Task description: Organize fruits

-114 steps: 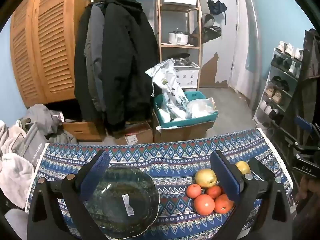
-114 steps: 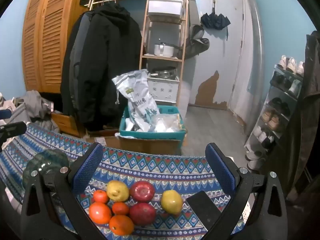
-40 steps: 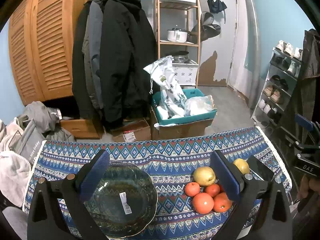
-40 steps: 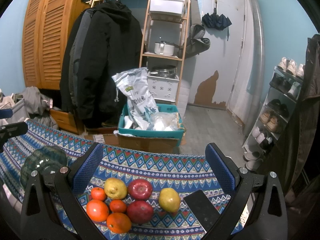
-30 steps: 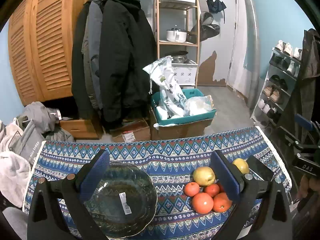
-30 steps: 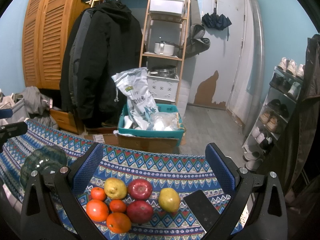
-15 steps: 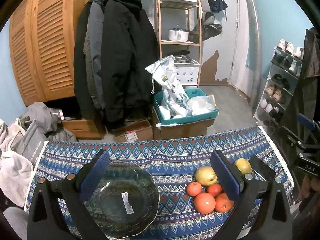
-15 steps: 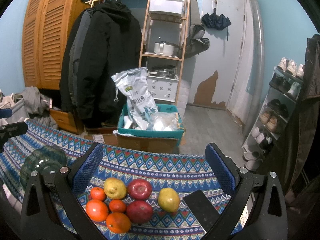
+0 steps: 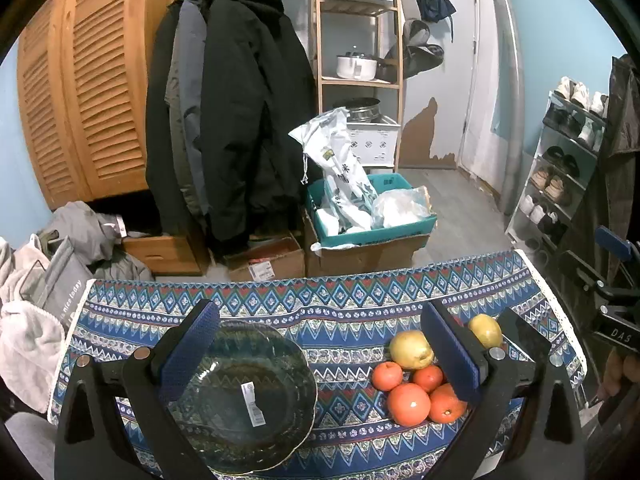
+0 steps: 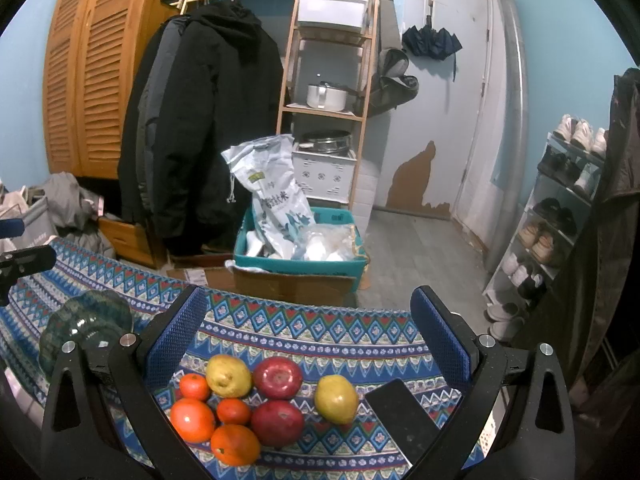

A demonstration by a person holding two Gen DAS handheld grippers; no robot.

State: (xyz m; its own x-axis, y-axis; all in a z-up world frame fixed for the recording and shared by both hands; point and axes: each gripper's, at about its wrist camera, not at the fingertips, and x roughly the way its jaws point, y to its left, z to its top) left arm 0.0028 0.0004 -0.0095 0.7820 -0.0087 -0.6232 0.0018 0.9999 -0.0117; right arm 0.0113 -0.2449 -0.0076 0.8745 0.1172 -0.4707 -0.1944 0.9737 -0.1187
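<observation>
on the patterned worktop (image 9: 344, 320), a glass bowl (image 9: 244, 400) sits left of clustered fruit (image 10: 240, 404) (apples, oranges, pears); both grippers' jaws gape, released.

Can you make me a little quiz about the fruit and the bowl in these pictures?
1. True or false: the glass bowl already has fruit in it.
2. How many red apples lie on the cloth? A) one B) two C) four
3. Fill in: the right claw is ____ and holds nothing.

Key:
1. False. The bowl is bare, with only a sticker inside; all the fruit sits in a bunch on the cloth beside it.
2. B. Two red apples, next to two pears and five orange fruits.
3. Open. The left claw is open too, hovering over the bowl.
</observation>
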